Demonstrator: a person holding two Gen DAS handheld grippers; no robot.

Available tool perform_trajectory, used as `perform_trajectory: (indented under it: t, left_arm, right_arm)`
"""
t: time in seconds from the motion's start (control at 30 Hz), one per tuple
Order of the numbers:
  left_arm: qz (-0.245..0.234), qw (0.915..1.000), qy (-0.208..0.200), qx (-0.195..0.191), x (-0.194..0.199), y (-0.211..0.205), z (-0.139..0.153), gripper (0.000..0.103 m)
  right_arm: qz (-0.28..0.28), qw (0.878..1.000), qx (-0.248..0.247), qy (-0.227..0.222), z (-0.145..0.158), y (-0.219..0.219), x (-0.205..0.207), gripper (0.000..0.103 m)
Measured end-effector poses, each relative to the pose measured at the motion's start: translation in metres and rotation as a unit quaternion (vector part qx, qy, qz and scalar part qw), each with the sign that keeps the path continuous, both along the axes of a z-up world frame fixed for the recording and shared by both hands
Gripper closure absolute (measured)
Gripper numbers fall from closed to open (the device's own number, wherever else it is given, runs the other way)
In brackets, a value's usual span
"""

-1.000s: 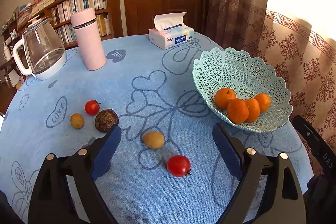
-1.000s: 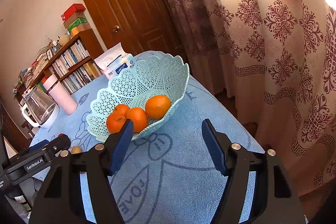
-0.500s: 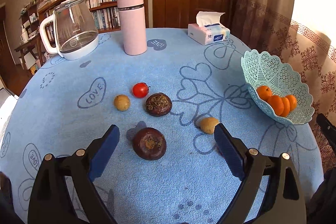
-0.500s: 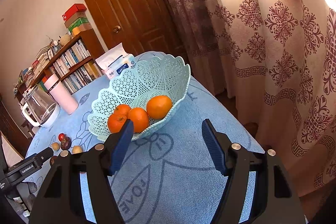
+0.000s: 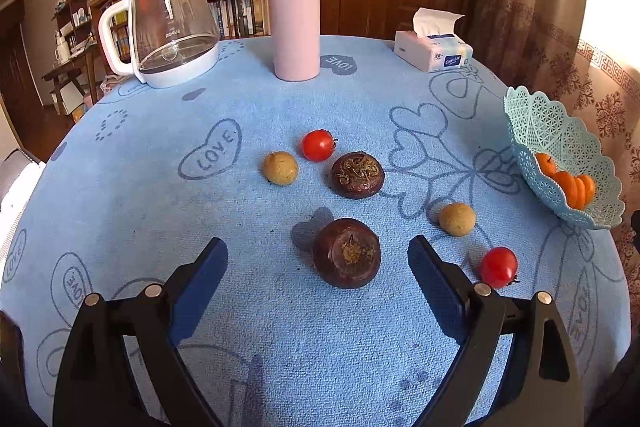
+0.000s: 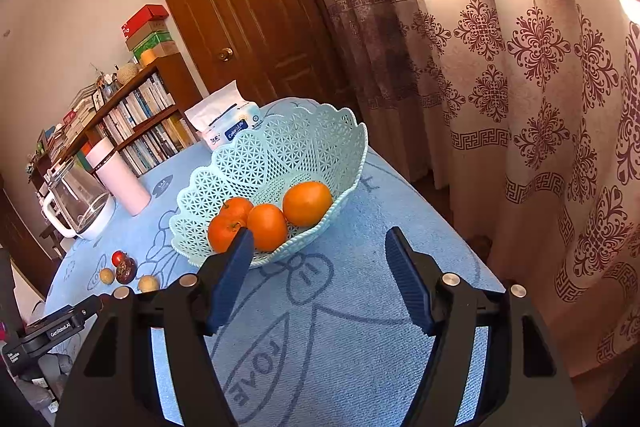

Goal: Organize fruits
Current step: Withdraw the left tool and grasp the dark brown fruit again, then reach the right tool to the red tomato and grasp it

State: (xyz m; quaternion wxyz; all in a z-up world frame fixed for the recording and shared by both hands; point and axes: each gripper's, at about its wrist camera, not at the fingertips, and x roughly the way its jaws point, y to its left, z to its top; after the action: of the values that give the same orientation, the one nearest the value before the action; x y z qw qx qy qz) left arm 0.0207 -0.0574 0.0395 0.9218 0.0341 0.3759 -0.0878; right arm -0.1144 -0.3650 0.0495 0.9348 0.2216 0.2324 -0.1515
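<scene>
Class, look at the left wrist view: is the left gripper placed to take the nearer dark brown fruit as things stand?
Probably yes. The left gripper is open, the nearer dark brown fruit lies between its fingers untouched, and nothing blocks the way.

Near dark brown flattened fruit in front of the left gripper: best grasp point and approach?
Grip the near dark brown flattened fruit across its widest girth, pads on its rounded left and right flanks. It sits flat with the stem scar up, so probably come from above and the near side. The open left gripper already straddles it with clearance; the red cherry tomato lies outside its right finger.
</scene>
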Motion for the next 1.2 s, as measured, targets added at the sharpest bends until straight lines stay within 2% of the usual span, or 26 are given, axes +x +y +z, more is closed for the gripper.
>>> perform_trajectory:
  t: [0.2, 0.27, 0.5, 0.6, 0.77, 1.2]
  left_arm:
    - [0.0, 0.9999, 0.012, 0.002, 0.007, -0.003, -0.01, 0.013]
    - [0.0, 0.9999, 0.017, 0.002, 0.009, -0.004, -0.012, 0.016]
    - [-0.009, 0.9993, 0.035, 0.004, 0.017, -0.008, -0.02, 0.04]
    - [-0.015, 0.9989, 0.043, -0.001, 0.019, -0.009, -0.024, 0.047]
    - [-0.026, 0.999, 0.034, -0.015, 0.014, -0.009, -0.022, 0.059]
    - [0.009, 0.9945, 0.025, -0.101, 0.006, 0.033, -0.017, 0.06]
  right_arm:
    - [0.0, 1.0, 0.0, 0.0, 0.0, 0.0, 0.0, 0.033]
    - [0.0, 1.0, 0.0, 0.0, 0.0, 0.0, 0.0, 0.033]
    - [0.0, 1.0, 0.0, 0.0, 0.0, 0.0, 0.0, 0.033]
    - [0.0, 1.0, 0.0, 0.0, 0.0, 0.0, 0.001, 0.033]
    - [-0.001, 1.0, -0.003, 0.003, -0.001, 0.001, 0.001, 0.033]
    - [-0.005, 0.999, -0.029, 0.02, 0.002, 0.007, 0.005, 0.033]
